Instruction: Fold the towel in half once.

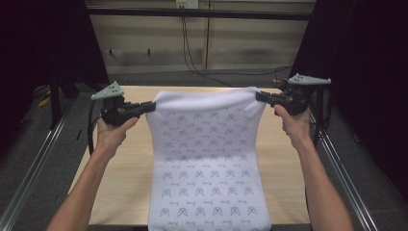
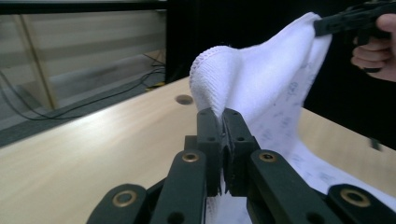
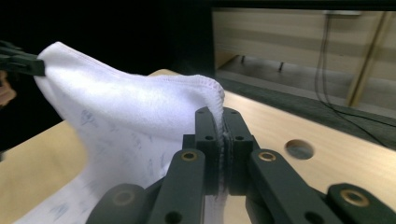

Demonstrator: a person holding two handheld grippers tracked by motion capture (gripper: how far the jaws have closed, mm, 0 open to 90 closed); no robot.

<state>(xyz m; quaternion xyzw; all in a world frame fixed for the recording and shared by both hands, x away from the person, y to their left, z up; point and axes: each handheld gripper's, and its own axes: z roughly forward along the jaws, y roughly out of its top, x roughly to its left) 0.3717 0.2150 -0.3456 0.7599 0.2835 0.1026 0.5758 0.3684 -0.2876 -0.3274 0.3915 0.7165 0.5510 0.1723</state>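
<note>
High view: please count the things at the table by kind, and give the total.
White printed towel: 1, its far corners lifted
Hand-held grippers: 2, the left gripper and the right gripper, each shut on a towel corner
Wooden table: 1
Total: 4

Both tongs clamped: left [image 1: 150, 106], right [image 1: 260, 96].

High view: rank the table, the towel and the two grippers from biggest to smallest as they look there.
1. Table
2. Towel, somewhat smaller
3. Left gripper and right gripper: look alike, no ranking
</note>
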